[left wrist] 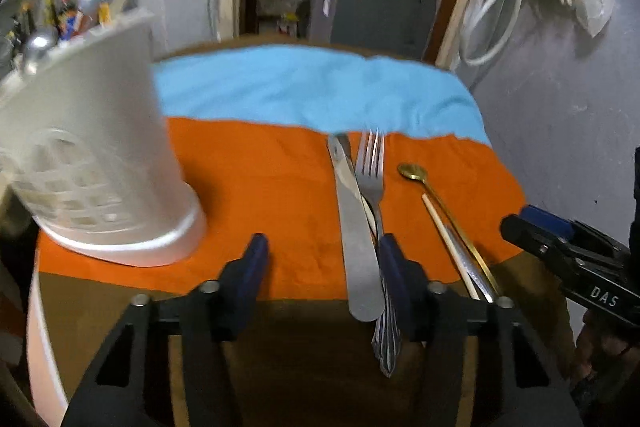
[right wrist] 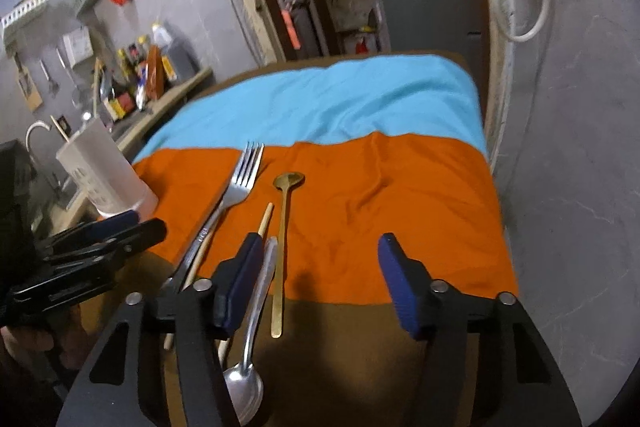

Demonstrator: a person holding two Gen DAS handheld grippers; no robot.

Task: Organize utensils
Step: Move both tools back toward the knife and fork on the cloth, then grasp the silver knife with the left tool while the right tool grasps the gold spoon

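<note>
A brown table (right wrist: 340, 339) carries a blue cloth (left wrist: 312, 87) at its far end and an orange cloth (right wrist: 380, 211) nearer the cameras, the two meeting edge to edge. In the left view, a white holder (left wrist: 104, 163) stands at 9 o'clock on the orange cloth, with spoon bowls and a pale stick showing above its rim. The left gripper (left wrist: 324, 279) hangs low over the table's near edge with its jaws wide apart and nothing between them. The right gripper (right wrist: 320, 283) is likewise spread wide and holds nothing, poised above the orange cloth's near edge. The utensils lie side by side, pointing toward 12 o'clock, half on the orange cloth and half on bare table: a knife (left wrist: 352, 227), a fork (left wrist: 372, 179) touching its right side, then a chopstick (left wrist: 448, 243) and a gold spoon (left wrist: 412, 173). In the right view a silver spoon (right wrist: 248, 367) lies bowl toward 6 o'clock, just beside the gold spoon, its handle passing next to the right gripper's left finger.
</note>
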